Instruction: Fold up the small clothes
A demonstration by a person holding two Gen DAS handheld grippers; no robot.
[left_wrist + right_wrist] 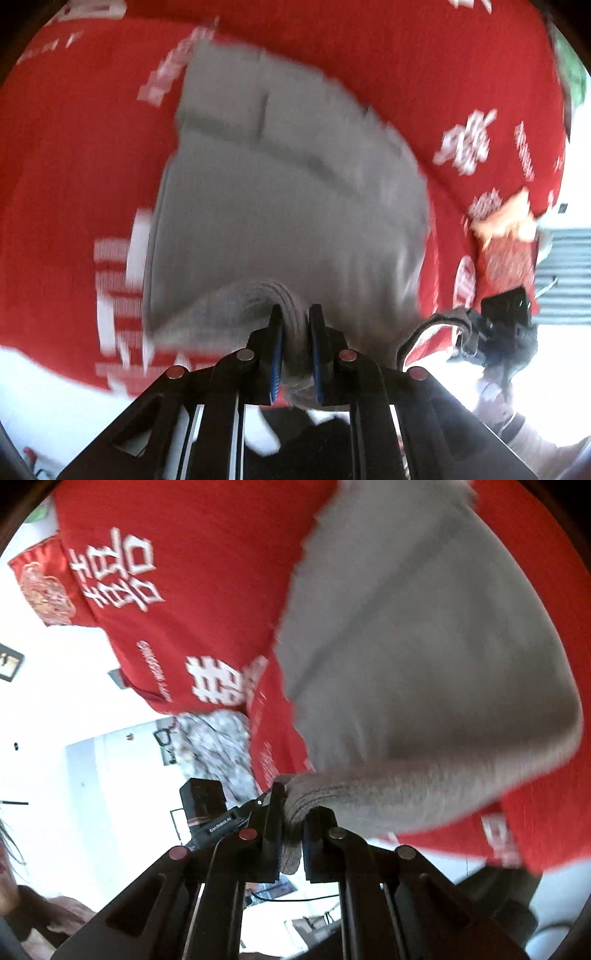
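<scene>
A grey garment (280, 192) lies partly on a red cloth with white lettering (74, 147), its near ribbed band lifted off the surface. My left gripper (295, 314) is shut on that ribbed band, which bunches between the blue pads. In the right wrist view the same grey garment (424, 646) hangs up from the red cloth (184, 590), and my right gripper (293, 805) is shut on another part of its thick ribbed edge. The right gripper also shows at the right of the left wrist view (476, 328), holding grey fabric. Both pictures are blurred by motion.
A red embroidered item (40, 587) lies at the red cloth's far left edge. A pale patterned fabric (218, 746) hangs beyond the cloth's edge. An orange-and-red item (506, 229) sits at the right. White floor or wall surrounds the cloth. A person's hand (62, 923) shows lower left.
</scene>
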